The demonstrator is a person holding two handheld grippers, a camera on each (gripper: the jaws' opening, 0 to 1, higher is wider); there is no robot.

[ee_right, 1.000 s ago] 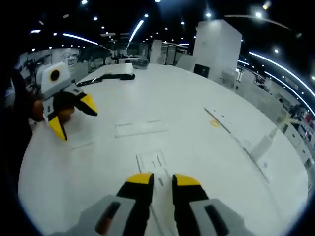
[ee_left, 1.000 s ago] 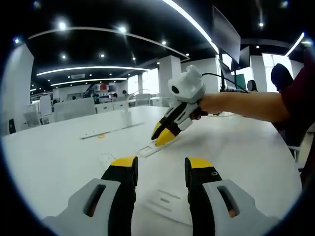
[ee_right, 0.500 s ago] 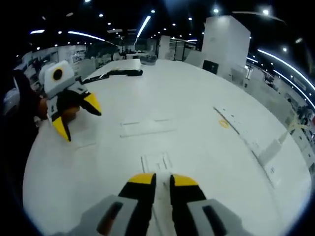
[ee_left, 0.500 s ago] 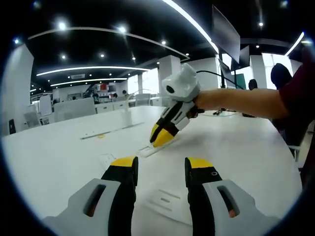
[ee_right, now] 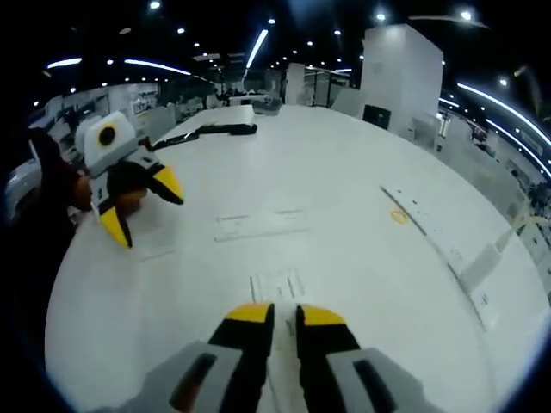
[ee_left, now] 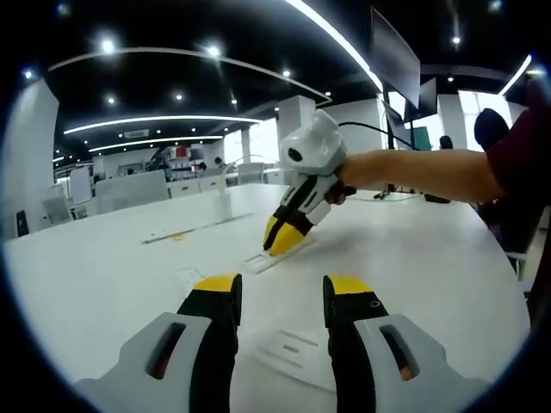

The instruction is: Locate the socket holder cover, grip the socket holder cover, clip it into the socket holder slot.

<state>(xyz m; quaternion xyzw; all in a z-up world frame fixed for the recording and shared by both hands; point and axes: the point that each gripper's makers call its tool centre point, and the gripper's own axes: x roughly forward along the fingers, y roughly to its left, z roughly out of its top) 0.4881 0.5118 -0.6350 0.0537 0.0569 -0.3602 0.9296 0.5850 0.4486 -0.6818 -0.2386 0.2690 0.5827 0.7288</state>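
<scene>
Spanning both views, the white desk (ee_right: 362,181) carries flat white parts. Since a second ago the right gripper (ee_left: 282,238), at frame center in the left gripper view, has lowered and narrowed its jaws onto the socket holder cover (ee_left: 269,259), likely the grasp. The left gripper (ee_left: 281,297), bottom center, hangs with jaws apart above another plate (ee_left: 293,348).

Open-plan office, long white desks (ee_left: 129,258), ceiling light strips (ee_left: 164,120), hanging monitor (ee_left: 394,60)
</scene>
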